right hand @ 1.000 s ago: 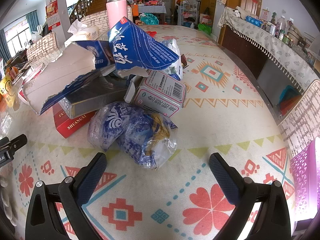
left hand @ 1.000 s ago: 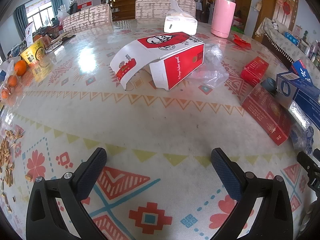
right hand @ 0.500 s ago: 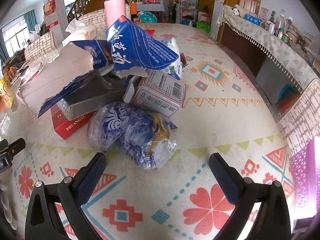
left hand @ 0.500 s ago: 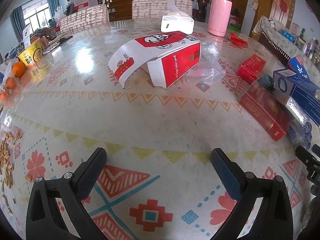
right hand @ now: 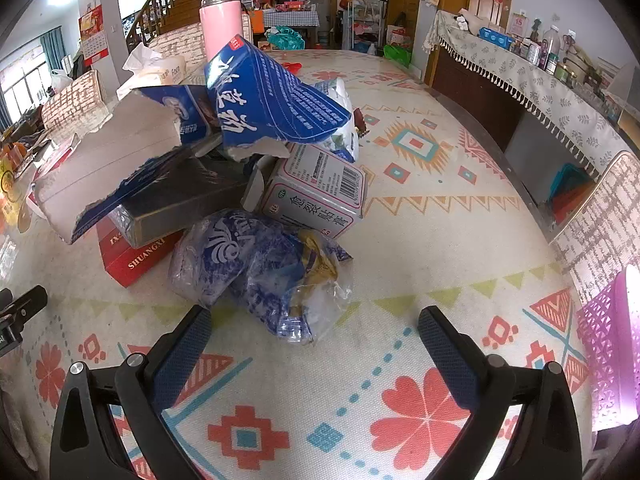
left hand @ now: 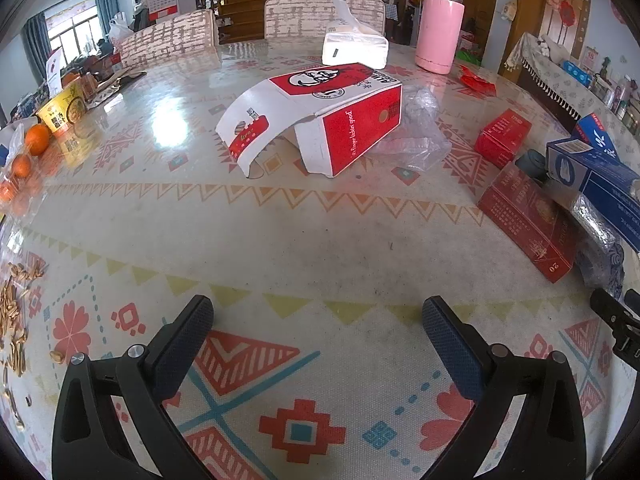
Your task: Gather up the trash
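My left gripper (left hand: 318, 316) is open and empty above the patterned tablecloth. A red and white fast-food carton (left hand: 320, 114) lies well ahead of it, with a clear plastic bag (left hand: 416, 136) beside it. My right gripper (right hand: 314, 328) is open and empty, just short of a crumpled blue and clear plastic bag (right hand: 260, 264). Behind that bag lies a heap: a white medicine box (right hand: 320, 196), a torn blue carton (right hand: 264, 100), a dark box (right hand: 180, 200) and a red box (right hand: 136, 256).
In the left wrist view: red boxes (left hand: 528, 220) and a blue box (left hand: 592, 168) at right, a pink flask (left hand: 438, 24), a tissue box (left hand: 354, 46), oranges (left hand: 36, 140), seed shells (left hand: 16, 312) at left. A purple basket (right hand: 612, 344) shows at the right wrist view's right edge.
Both grippers have drifted slightly; the carton and the trash heap appear a little closer. Both stay open and empty.
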`<state>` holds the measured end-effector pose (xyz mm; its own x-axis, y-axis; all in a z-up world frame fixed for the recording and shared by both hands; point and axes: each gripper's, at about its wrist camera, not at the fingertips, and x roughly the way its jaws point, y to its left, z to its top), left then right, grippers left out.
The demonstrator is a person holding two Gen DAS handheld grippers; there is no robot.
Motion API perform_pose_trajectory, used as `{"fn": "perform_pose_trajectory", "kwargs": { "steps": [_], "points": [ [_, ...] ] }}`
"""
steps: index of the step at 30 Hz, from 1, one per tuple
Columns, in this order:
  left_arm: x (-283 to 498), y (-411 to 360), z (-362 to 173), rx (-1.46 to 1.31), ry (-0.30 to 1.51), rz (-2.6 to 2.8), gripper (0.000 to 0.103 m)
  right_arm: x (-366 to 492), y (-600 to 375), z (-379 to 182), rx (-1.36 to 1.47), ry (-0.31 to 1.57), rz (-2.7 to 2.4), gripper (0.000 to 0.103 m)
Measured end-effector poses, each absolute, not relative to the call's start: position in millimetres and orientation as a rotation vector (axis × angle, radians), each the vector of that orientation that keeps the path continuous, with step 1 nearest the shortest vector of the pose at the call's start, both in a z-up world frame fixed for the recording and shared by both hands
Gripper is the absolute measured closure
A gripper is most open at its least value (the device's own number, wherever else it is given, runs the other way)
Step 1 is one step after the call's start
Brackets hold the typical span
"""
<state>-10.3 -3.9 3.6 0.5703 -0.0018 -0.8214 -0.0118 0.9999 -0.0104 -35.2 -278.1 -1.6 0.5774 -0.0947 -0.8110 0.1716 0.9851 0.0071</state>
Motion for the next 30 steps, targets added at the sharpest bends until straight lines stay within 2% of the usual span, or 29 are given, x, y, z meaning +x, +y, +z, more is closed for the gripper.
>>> {"fn": "perform_pose_trajectory", "kwargs": {
  "steps": [30],
  "points": [
    [-15.5,-0.9,4.8,0.023,1.000,-0.062,0.000,-34.5,-277.4,-0.2,0.092,0.979,-0.154,0.000]
  ]
}}
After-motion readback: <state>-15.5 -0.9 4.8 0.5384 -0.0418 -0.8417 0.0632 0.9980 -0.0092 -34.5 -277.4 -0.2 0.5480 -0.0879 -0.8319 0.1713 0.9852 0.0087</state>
